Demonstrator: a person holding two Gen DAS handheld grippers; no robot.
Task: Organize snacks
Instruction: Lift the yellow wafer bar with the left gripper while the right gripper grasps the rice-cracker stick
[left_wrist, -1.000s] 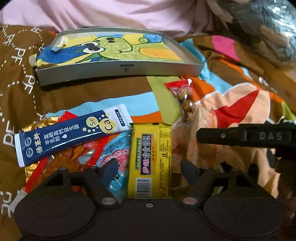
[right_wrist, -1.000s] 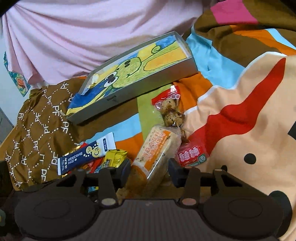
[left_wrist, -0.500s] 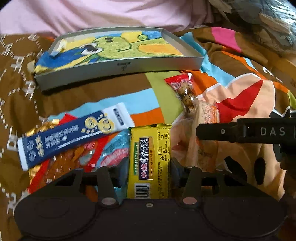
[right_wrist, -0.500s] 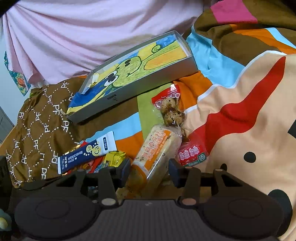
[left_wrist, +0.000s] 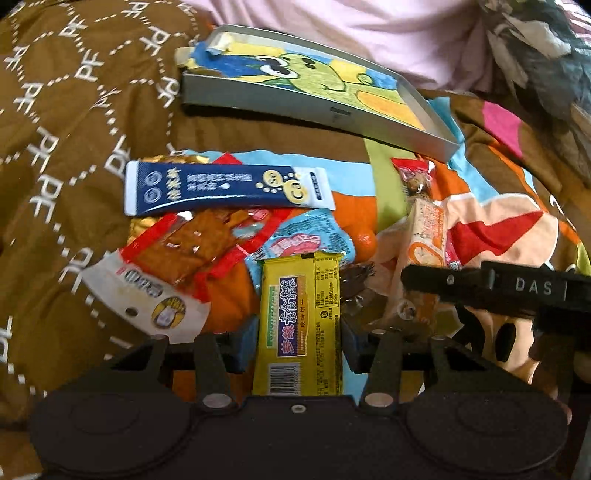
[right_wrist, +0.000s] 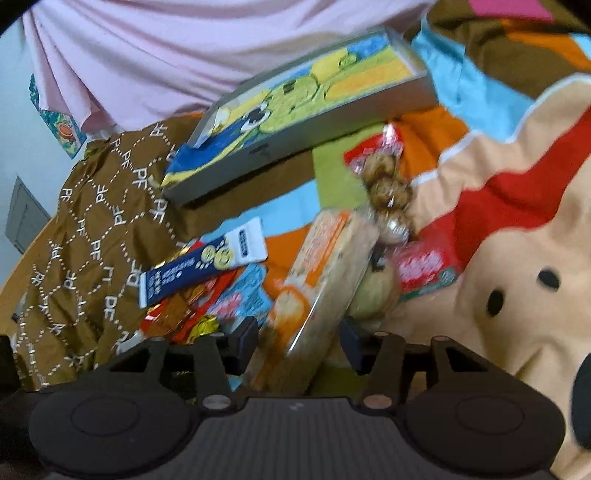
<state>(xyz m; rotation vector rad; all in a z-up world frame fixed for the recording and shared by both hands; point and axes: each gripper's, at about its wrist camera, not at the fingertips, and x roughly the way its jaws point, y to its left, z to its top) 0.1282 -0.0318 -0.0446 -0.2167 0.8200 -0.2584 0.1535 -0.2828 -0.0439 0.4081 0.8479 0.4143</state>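
Observation:
My left gripper (left_wrist: 298, 345) is shut on a yellow biscuit packet (left_wrist: 301, 317) and holds it above the snack pile. My right gripper (right_wrist: 297, 339) is shut on a long orange-and-clear cake packet (right_wrist: 317, 291). A shallow grey tin box (left_wrist: 314, 107) with a green cartoon lining lies at the back; it also shows in the right wrist view (right_wrist: 295, 144). A navy stick sachet (left_wrist: 225, 188), a red tofu packet (left_wrist: 173, 266), a light blue packet (left_wrist: 306, 240) and a red quail egg packet (right_wrist: 384, 181) lie on the blanket.
Everything lies on a soft, uneven blanket (left_wrist: 74, 110) with brown and bright cartoon patches. A person in a pink shirt (right_wrist: 184, 55) sits right behind the tin box. My right gripper's black body (left_wrist: 498, 288) reaches into the left wrist view at right.
My left gripper closed on the yellow packet and lifted it, swinging left. My right gripper has tilted and raised the cake packet.

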